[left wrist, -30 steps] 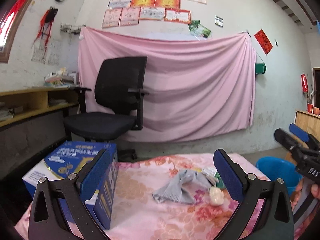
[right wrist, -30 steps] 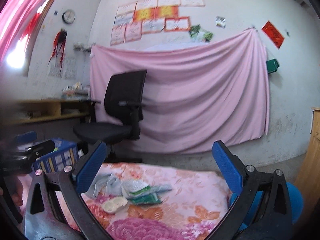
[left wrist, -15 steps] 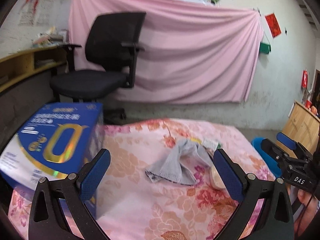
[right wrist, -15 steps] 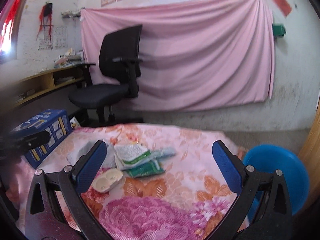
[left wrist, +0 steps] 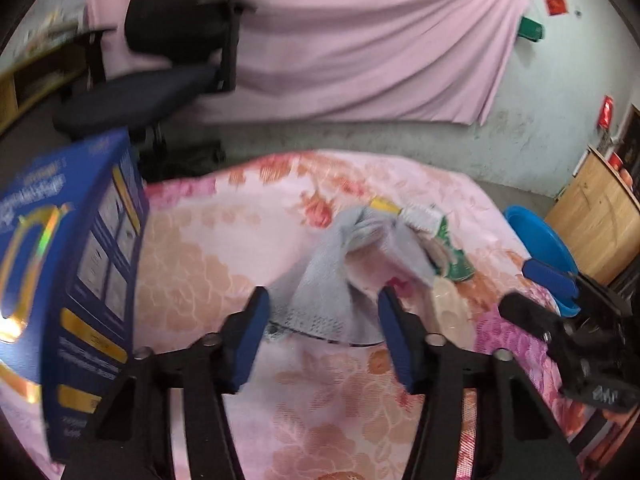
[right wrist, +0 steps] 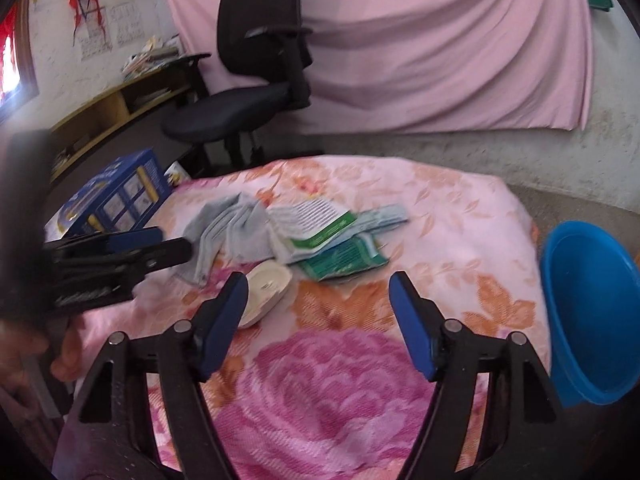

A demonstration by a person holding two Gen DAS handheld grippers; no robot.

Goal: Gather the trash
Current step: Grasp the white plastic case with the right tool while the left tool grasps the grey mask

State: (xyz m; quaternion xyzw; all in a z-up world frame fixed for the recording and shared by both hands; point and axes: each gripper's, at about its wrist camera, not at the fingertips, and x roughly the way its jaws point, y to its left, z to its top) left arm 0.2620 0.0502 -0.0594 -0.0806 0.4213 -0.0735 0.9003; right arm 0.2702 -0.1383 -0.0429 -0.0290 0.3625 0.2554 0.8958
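Note:
On a pink floral cloth [right wrist: 448,208] lies a small heap of litter: a grey sock [right wrist: 228,228], white and green wrappers [right wrist: 332,240] and a cream plastic tray [right wrist: 266,292]. My right gripper [right wrist: 318,312] stands open just short of the heap, its left finger beside the tray. In the left wrist view the grey sock [left wrist: 332,280] lies right ahead of my open left gripper [left wrist: 322,320], with the wrappers [left wrist: 444,240] and tray [left wrist: 448,304] beyond it. Nothing sits between either pair of fingers.
A blue basin [right wrist: 588,320] stands off the cloth's right edge. A blue carton [left wrist: 68,272] stands upright at the left. A black office chair [right wrist: 256,80] and a pink hanging sheet [right wrist: 420,40] are behind, a wooden cabinet [left wrist: 596,220] far right.
Both grippers have tilted down and moved closer to the heap on the cloth. Their fingers now stand narrower apart than before, though still open.

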